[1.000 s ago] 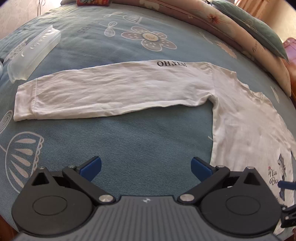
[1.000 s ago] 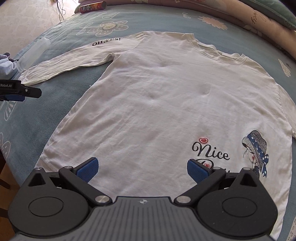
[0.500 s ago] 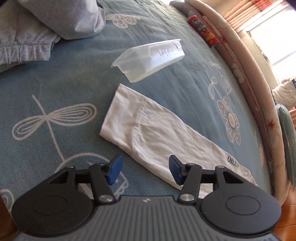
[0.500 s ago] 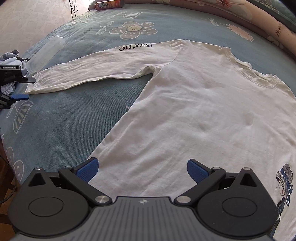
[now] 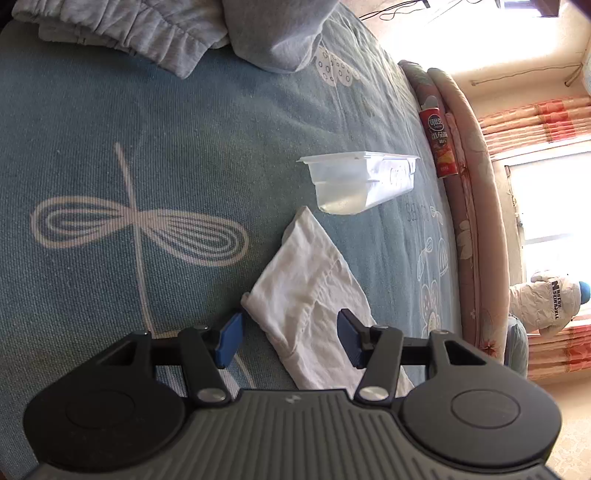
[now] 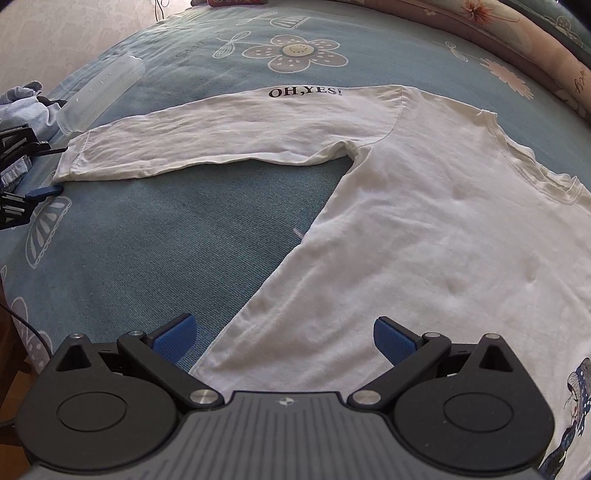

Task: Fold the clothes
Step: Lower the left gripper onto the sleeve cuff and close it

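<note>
A white long-sleeved shirt [image 6: 424, 240] lies flat on the blue bedspread [image 6: 192, 236], one sleeve [image 6: 221, 136] stretched out to the left with "OH,YES!" printed on it. My left gripper [image 5: 288, 338] is open at the sleeve's cuff [image 5: 306, 280], its blue pads on either side of the cuff's corner. It also shows at the left edge of the right wrist view as the left gripper [image 6: 29, 173]. My right gripper [image 6: 282, 338] is open over the shirt's lower side edge, with the hem corner lying between its fingers.
A clear plastic box [image 5: 362, 181] lies just beyond the cuff. A red snack can [image 5: 439, 144] rests against the padded bed rim [image 5: 476, 206]. Grey clothes [image 5: 155, 33] are heaped at the far end. Pillows [image 6: 517, 33] line the bed's back.
My left gripper has swung left to the sleeve's cuff and closed in on its corner. My right gripper has slid left from the shirt's printed front to its side edge.
</note>
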The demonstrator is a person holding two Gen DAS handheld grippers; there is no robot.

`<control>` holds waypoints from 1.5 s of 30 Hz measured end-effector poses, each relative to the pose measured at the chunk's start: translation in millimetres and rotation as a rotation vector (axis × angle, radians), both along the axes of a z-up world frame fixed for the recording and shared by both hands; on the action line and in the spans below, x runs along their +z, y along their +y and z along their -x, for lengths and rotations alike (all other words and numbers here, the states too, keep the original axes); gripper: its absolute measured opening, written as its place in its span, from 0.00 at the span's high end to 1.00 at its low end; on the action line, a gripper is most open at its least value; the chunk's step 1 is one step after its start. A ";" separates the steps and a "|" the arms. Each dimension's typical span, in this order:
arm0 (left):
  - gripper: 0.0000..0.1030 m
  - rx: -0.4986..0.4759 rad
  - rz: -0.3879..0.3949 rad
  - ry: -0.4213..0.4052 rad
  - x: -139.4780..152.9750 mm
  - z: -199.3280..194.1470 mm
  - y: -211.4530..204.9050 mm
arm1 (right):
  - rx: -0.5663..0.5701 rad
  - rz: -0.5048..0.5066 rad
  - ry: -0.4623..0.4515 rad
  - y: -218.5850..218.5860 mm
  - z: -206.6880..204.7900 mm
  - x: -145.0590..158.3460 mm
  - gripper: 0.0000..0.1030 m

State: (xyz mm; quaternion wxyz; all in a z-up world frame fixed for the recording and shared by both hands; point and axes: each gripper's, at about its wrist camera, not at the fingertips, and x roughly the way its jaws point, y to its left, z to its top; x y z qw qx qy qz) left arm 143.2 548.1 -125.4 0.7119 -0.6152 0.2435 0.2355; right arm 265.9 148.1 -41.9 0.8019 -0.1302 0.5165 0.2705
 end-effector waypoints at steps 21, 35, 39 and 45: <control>0.45 0.085 0.013 -0.176 -22.0 -14.3 22.3 | 0.033 -0.043 -0.029 31.8 -8.4 0.1 0.00; 0.46 -0.205 0.015 -0.133 -13.7 -49.6 36.4 | -0.021 -0.051 -0.023 22.6 -7.9 5.0 0.00; 0.47 -0.303 -0.026 -0.085 -4.7 -63.8 38.1 | -0.047 -0.080 -0.044 21.6 -9.1 3.3 0.00; 0.64 -0.354 -0.091 -0.006 3.5 -64.8 32.0 | -0.069 -0.128 -0.068 16.3 1.2 -7.9 0.00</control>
